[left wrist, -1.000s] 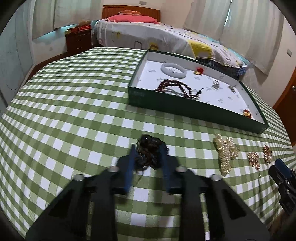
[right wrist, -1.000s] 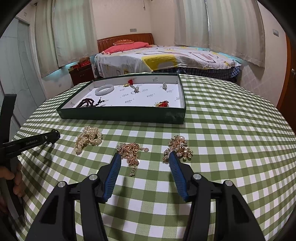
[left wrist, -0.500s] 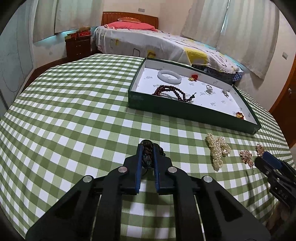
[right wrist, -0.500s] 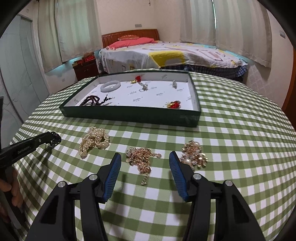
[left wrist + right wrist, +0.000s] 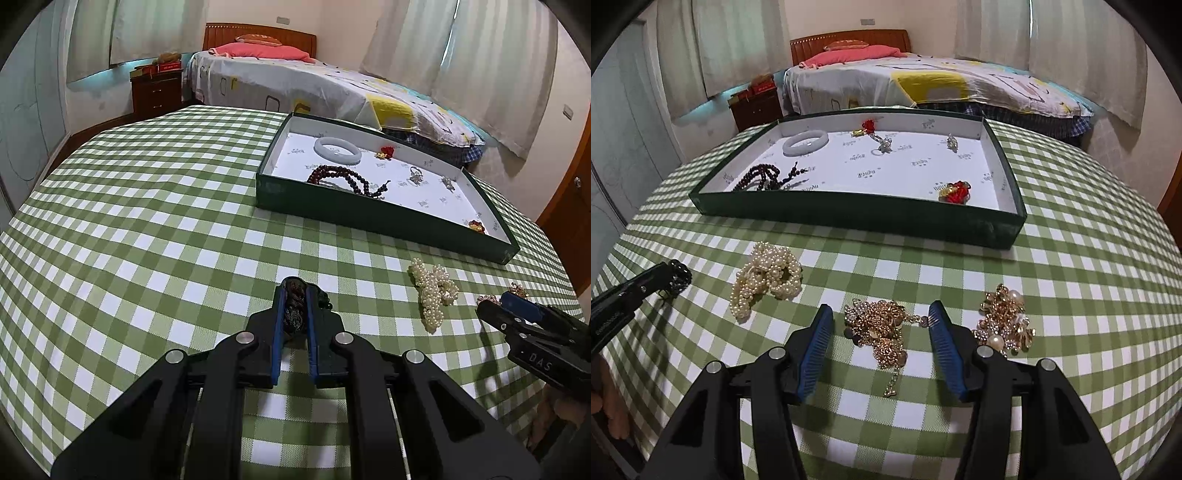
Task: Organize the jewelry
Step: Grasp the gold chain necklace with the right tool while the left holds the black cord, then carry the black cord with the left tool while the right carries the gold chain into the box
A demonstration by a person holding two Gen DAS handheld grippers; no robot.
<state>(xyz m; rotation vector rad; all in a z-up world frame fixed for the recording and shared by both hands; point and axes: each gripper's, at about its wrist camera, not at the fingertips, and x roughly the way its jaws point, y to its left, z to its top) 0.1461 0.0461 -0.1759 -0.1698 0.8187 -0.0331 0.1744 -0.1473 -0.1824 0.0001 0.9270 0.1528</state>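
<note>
1. Gold chain is what your next move turns on: the gold chain necklace (image 5: pixel 882 332) lies between the fingers of your right gripper (image 5: pixel 881 325), with its long axis running from about 11 o'clock down to 6 o'clock, where a thin tail trails toward the camera. The jaws stand apart on either side of the heap — the pads are not pressing on it.
2. The right-hand pad sits just beside a second gold cluster with pearls (image 5: pixel 1004 325) at 3 o'clock. In my judgement, closing squarely on the middle heap is what keeps that neighbour out of the bite.
3. Your left gripper (image 5: pixel 295 306) is clamped on a dark bead bracelet (image 5: pixel 293 308); its jaws have just been closing, and the beads fill the narrow gap between the pads. Whether it has left the cloth I cannot tell.
4. A pearl strand (image 5: pixel 766 275) lies at 10 o'clock from the right fingers, nearer your left hand.
5. The green tray (image 5: pixel 857 218) waits at 12 o'clock, already holding a white bangle (image 5: pixel 805 142) and dark red beads (image 5: pixel 757 177).
6. Everything rests on a green checked tablecloth (image 5: pixel 1071 258) — soft, so chains may snag. Behind is a bed (image 5: pixel 923 81).
</note>
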